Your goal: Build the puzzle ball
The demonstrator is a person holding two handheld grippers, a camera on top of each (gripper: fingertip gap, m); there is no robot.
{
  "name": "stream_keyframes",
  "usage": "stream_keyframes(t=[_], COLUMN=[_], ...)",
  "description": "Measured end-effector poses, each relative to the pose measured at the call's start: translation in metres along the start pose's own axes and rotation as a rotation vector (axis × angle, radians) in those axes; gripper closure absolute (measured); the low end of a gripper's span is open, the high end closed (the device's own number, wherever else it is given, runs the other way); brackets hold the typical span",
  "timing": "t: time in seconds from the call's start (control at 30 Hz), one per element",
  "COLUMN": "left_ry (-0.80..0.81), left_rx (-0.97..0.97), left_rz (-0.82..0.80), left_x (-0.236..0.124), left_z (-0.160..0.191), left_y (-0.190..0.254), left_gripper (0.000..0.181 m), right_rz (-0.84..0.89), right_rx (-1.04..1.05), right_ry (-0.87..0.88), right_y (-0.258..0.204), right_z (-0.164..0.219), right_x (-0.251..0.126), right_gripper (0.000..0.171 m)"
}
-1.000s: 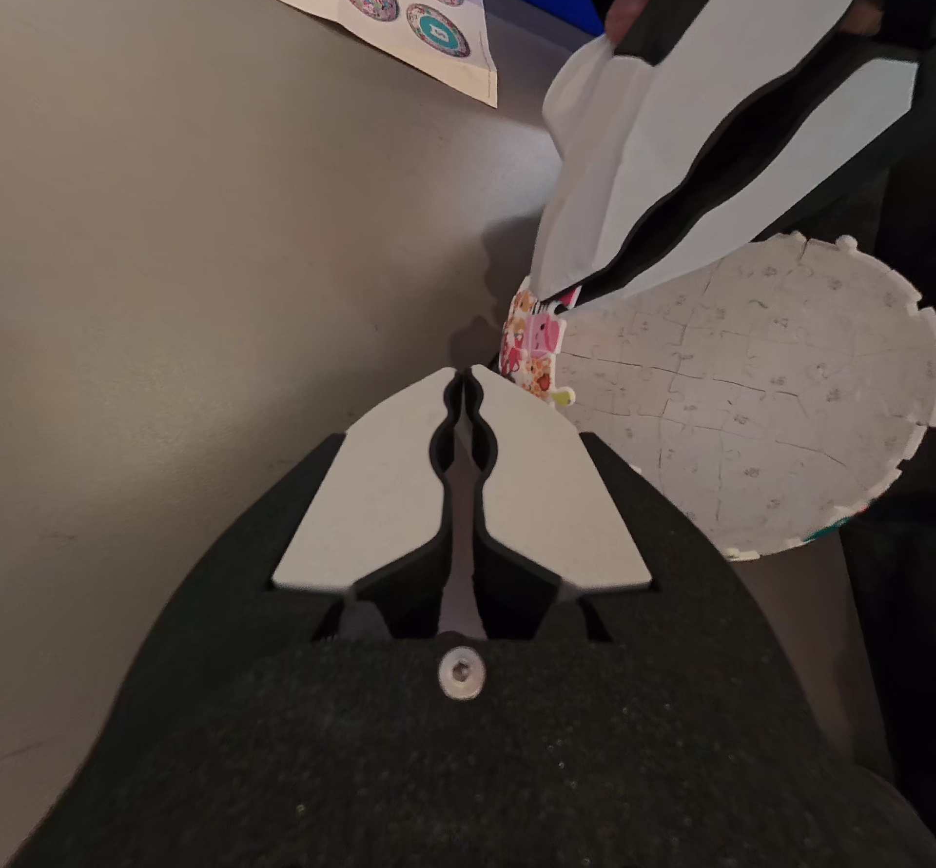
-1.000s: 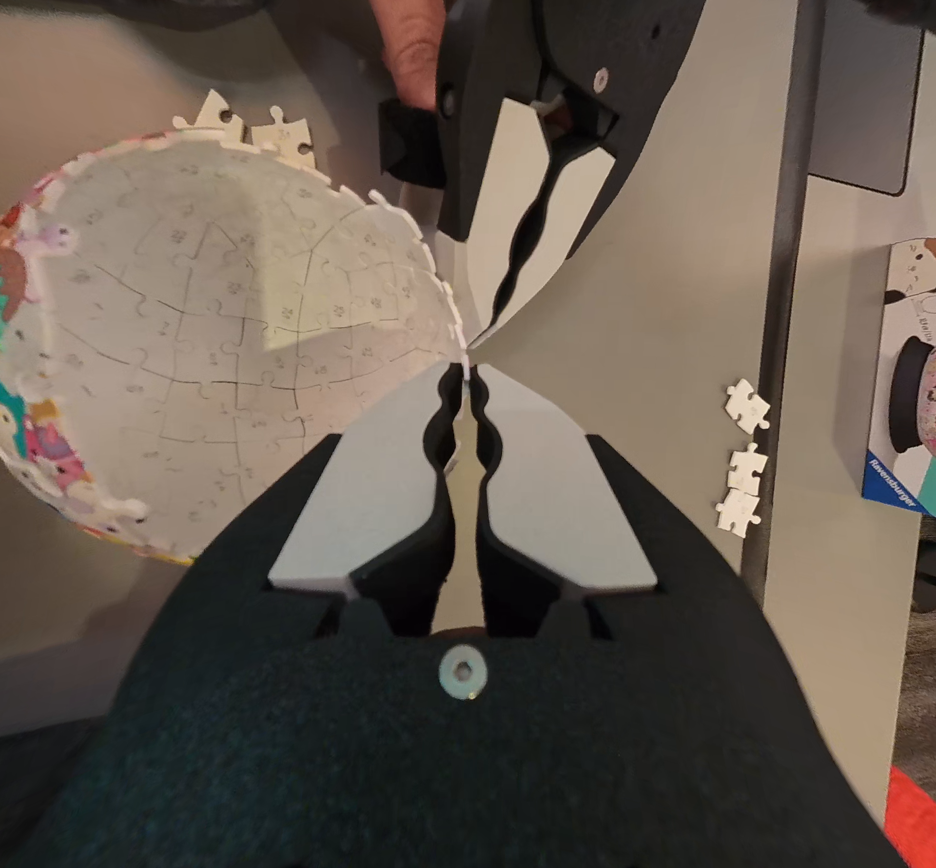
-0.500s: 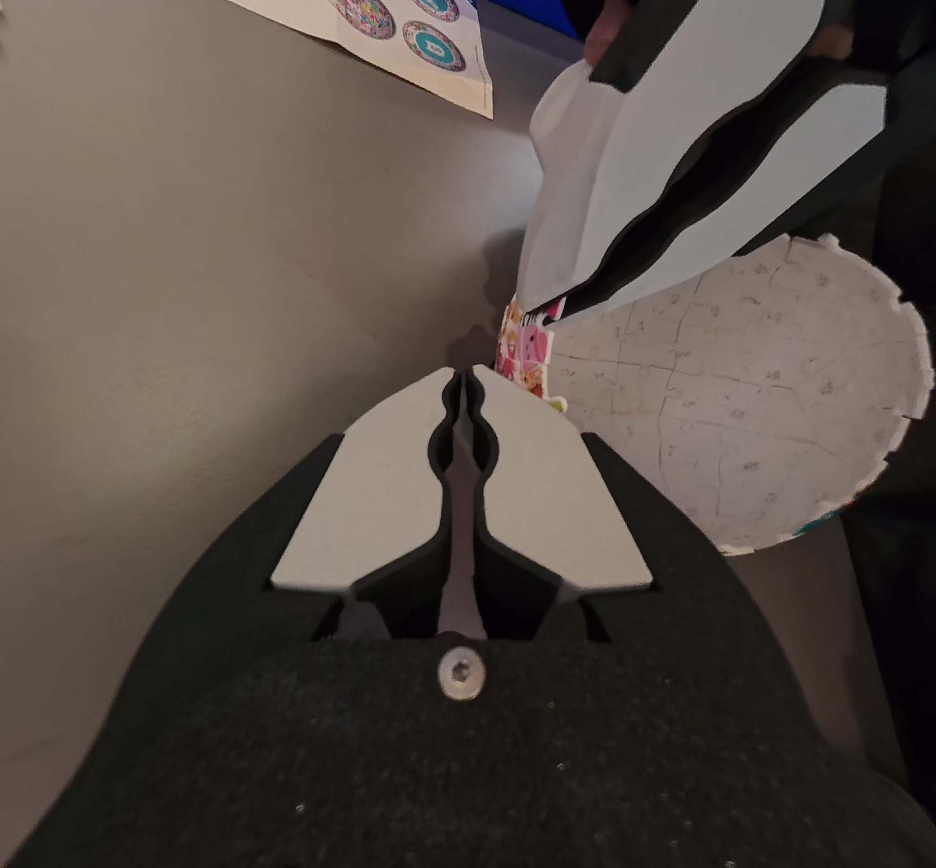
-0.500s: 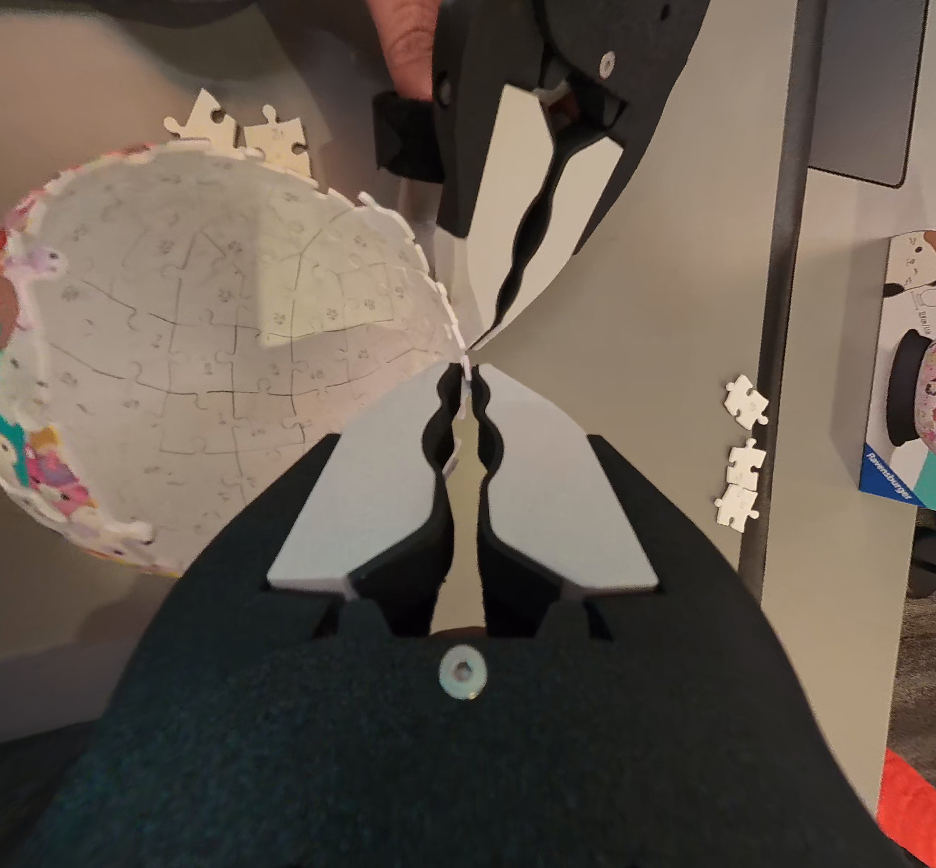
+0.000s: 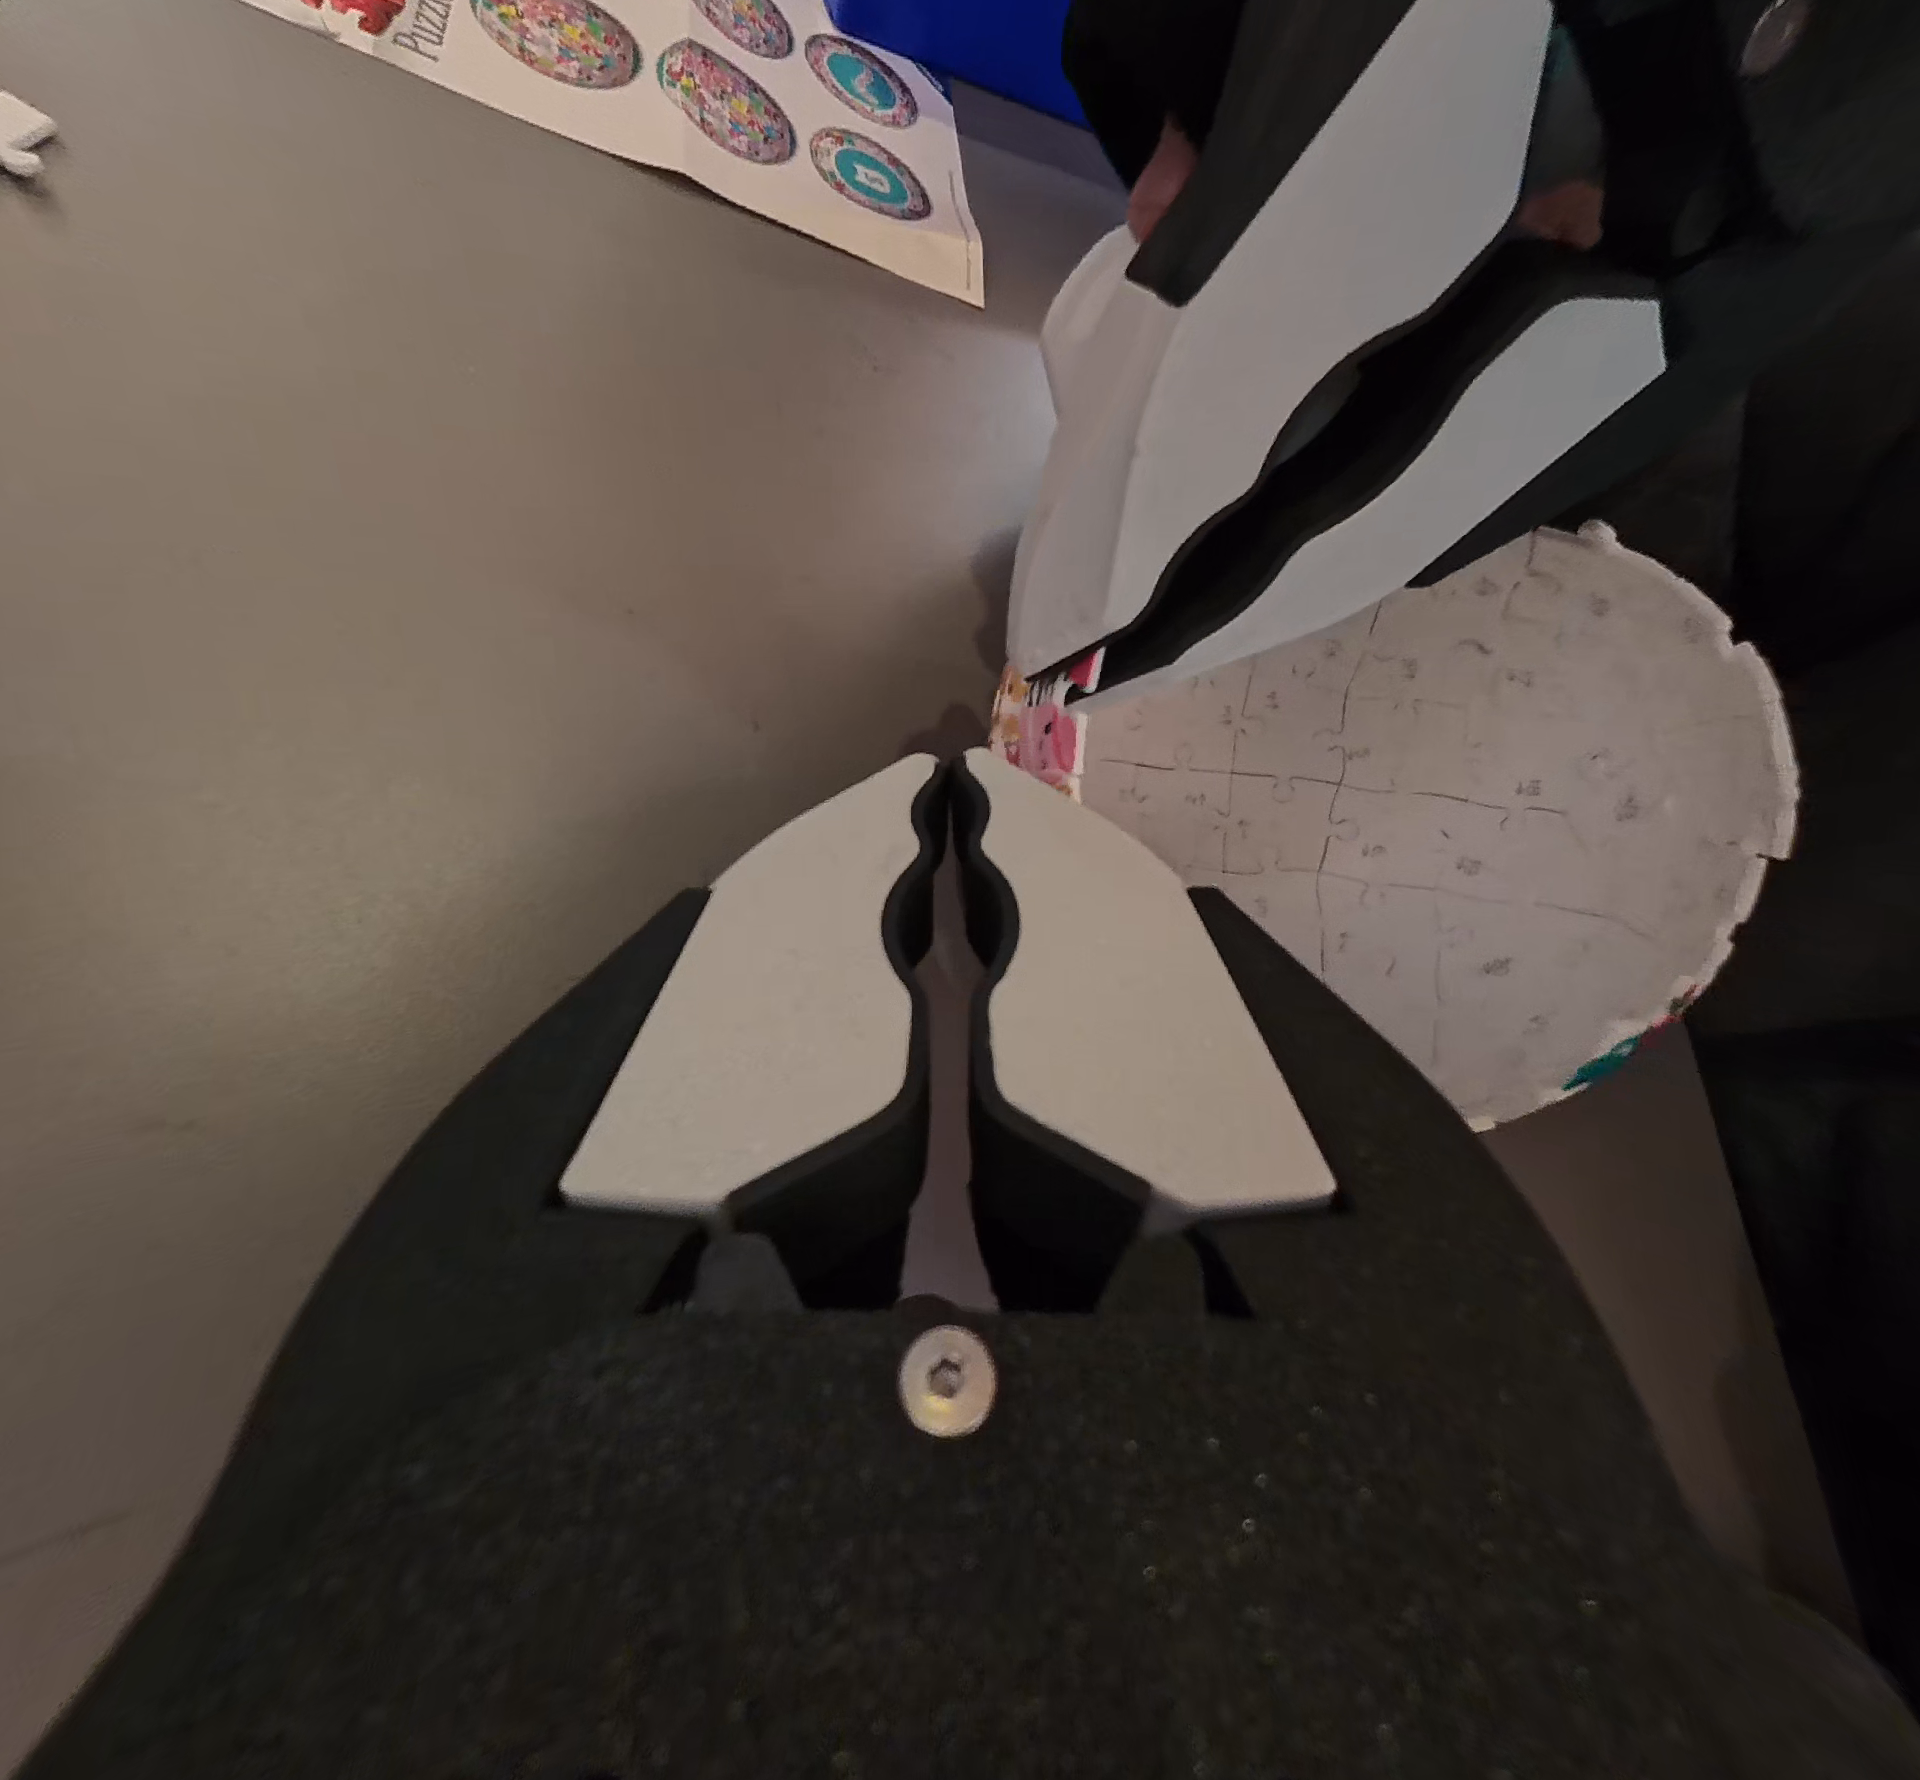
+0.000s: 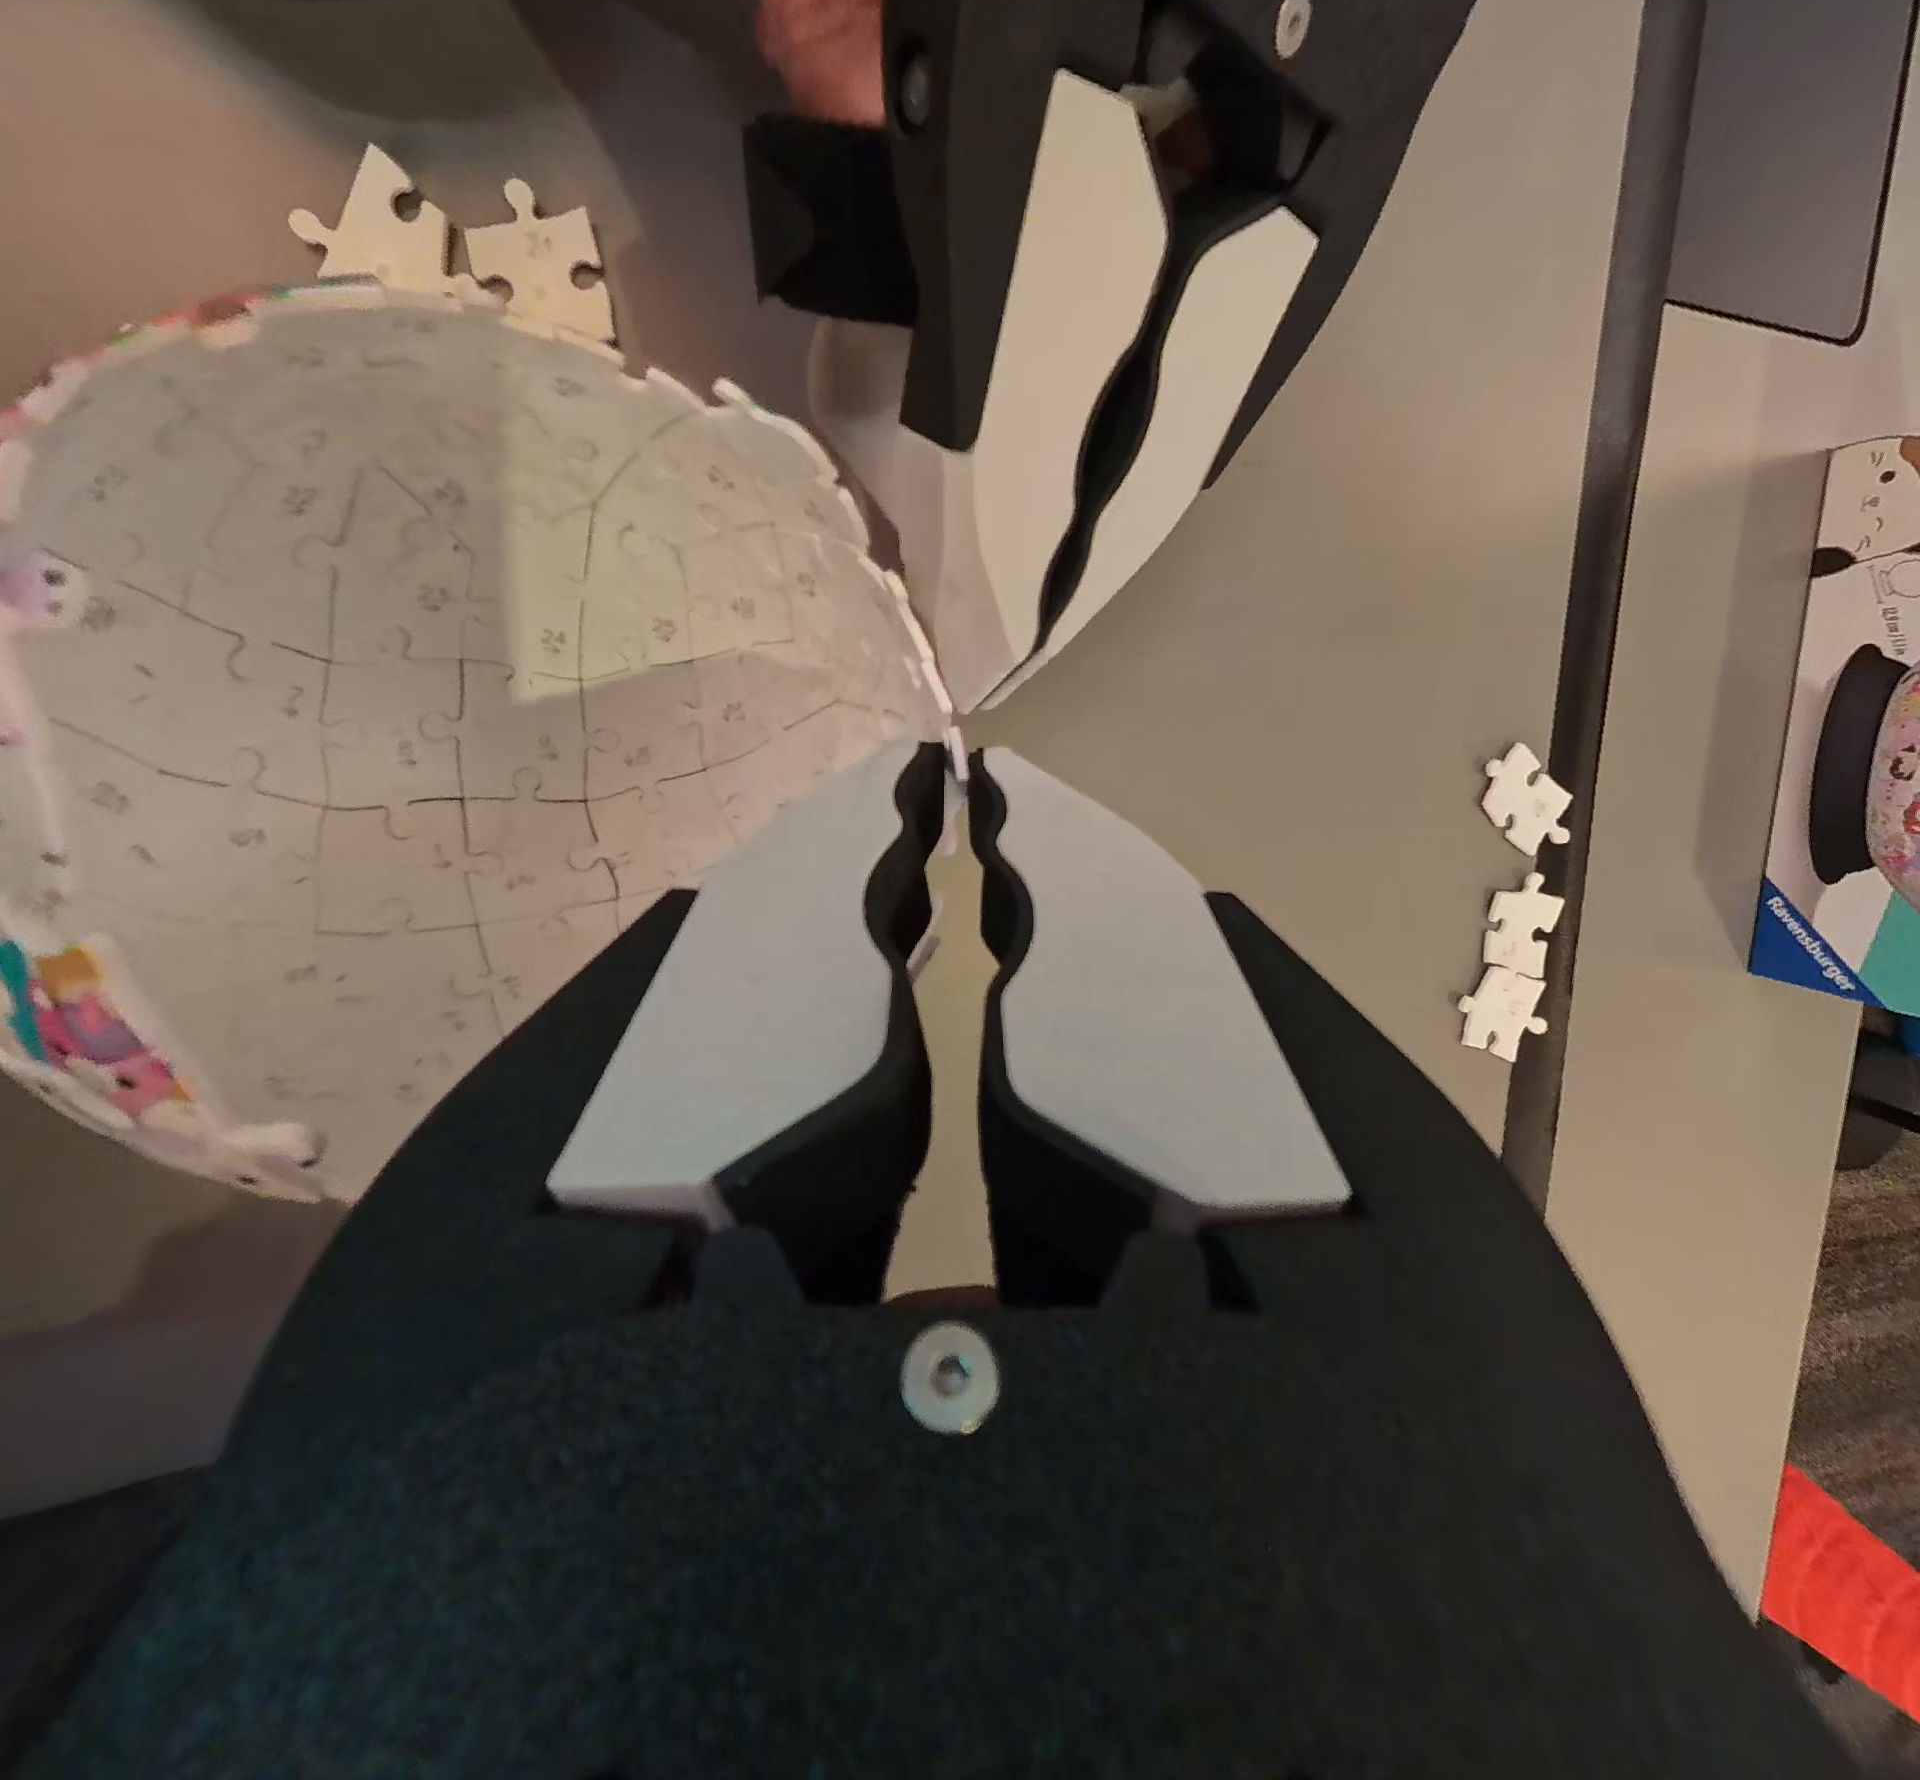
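The right gripper (image 6: 954, 774) pinches the rim of the half-built puzzle ball (image 6: 416, 743), an empty white-lined bowl to its left. The left gripper (image 5: 951, 774), fingers together and empty, sits just beside that rim.

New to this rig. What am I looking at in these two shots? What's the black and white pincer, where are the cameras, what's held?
No robot arm here: a person holds one two-finger gripper in each hand, with a camera on each looking along its fingers. One picture comes from the left gripper, the other from the right gripper, and each also shows the other gripper farther off. The right gripper is shut on the rim of a half-built puzzle ball, seen from its white inside. The left gripper looks shut; its tips meet at that rim, but I cannot tell if it grips. On the grey table lie an instruction sheet and loose puzzle pieces.
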State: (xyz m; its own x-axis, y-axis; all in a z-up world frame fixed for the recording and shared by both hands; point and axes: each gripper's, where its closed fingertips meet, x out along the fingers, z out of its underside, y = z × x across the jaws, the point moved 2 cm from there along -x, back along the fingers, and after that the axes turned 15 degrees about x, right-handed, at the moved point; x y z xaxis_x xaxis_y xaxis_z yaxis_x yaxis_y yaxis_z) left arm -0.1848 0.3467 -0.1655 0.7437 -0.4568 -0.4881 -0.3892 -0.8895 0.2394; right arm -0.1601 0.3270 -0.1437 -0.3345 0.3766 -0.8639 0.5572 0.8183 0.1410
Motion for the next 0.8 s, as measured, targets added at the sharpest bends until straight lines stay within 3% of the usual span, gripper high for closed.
stream_keyframes(t=[0.8], left_ry=[-0.059], left_rx=[-0.027], left_rz=[0.041], left_x=[0.013], left_z=[0.018], left_y=[-0.001], left_gripper=[0.18], right_rz=[0.044], right_rx=[-0.126], right_ry=[-0.068], right_y=[-0.007], right_z=[-0.007], right_x=[0.007], right_gripper=[0.155])
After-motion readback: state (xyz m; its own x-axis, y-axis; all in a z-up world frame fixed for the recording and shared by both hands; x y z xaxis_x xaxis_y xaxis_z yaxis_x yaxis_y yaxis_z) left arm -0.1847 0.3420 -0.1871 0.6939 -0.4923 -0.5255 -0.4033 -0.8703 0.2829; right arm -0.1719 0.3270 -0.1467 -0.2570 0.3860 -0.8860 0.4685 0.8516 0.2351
